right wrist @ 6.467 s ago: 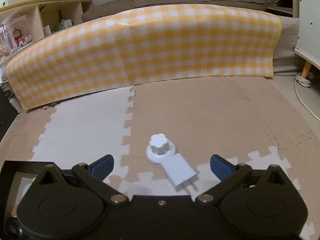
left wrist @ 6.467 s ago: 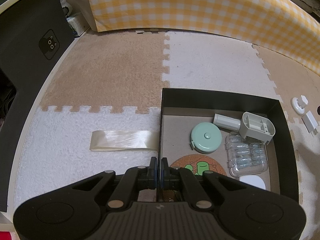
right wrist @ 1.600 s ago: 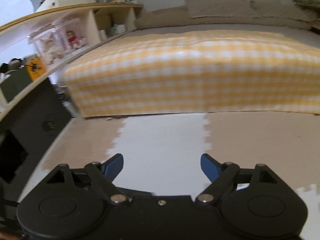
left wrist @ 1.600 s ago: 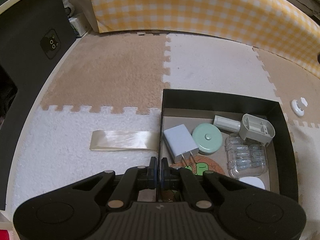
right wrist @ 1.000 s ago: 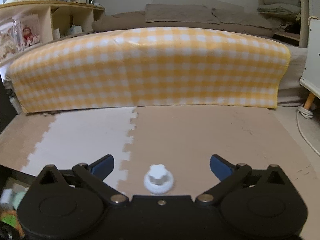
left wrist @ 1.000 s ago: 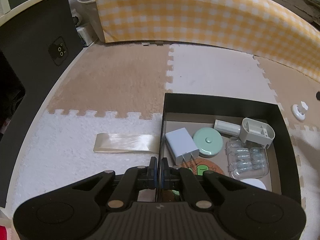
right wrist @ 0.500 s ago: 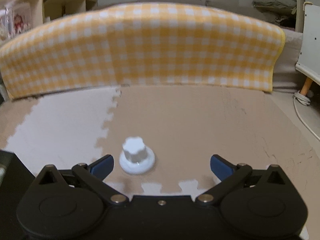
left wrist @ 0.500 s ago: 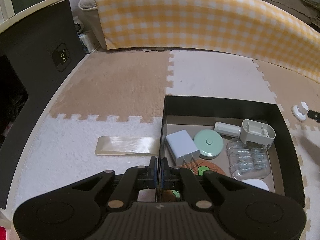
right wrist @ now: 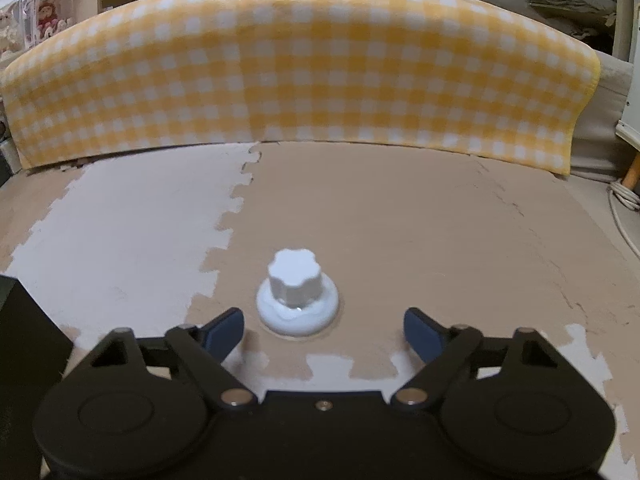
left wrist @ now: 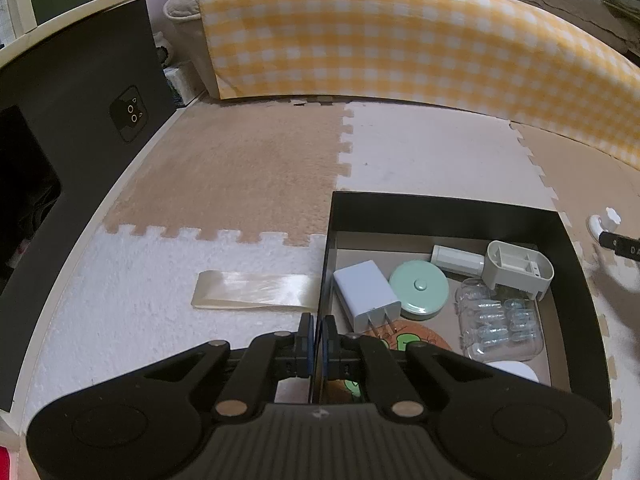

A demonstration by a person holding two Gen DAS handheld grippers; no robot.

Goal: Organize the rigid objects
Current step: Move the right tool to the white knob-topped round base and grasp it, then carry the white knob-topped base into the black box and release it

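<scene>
My left gripper point(left wrist: 317, 338) is shut on the left wall of a black box point(left wrist: 440, 210) on the foam floor mat. The box holds a white charger point(left wrist: 366, 294), a mint round case point(left wrist: 418, 289), a white tube point(left wrist: 456, 260), a grey holder point(left wrist: 520, 268), a clear case point(left wrist: 500, 330) and a cork coaster point(left wrist: 412, 338). My right gripper point(right wrist: 322, 326) is open, just short of a white knob point(right wrist: 297, 294) that stands on the tan mat between and beyond its fingers. The knob also shows at the right edge of the left wrist view point(left wrist: 605, 222).
A pearly flat strip point(left wrist: 254, 290) lies on the white mat left of the box. A yellow checked cushion point(right wrist: 288, 76) closes the far side. A black panel point(left wrist: 80, 128) stands at the left. The box's corner point(right wrist: 24, 340) shows at the left of the right wrist view.
My right gripper has come closer to the white knob, which now sits nearer the middle between the open fingers. The left gripper still holds the box wall.
</scene>
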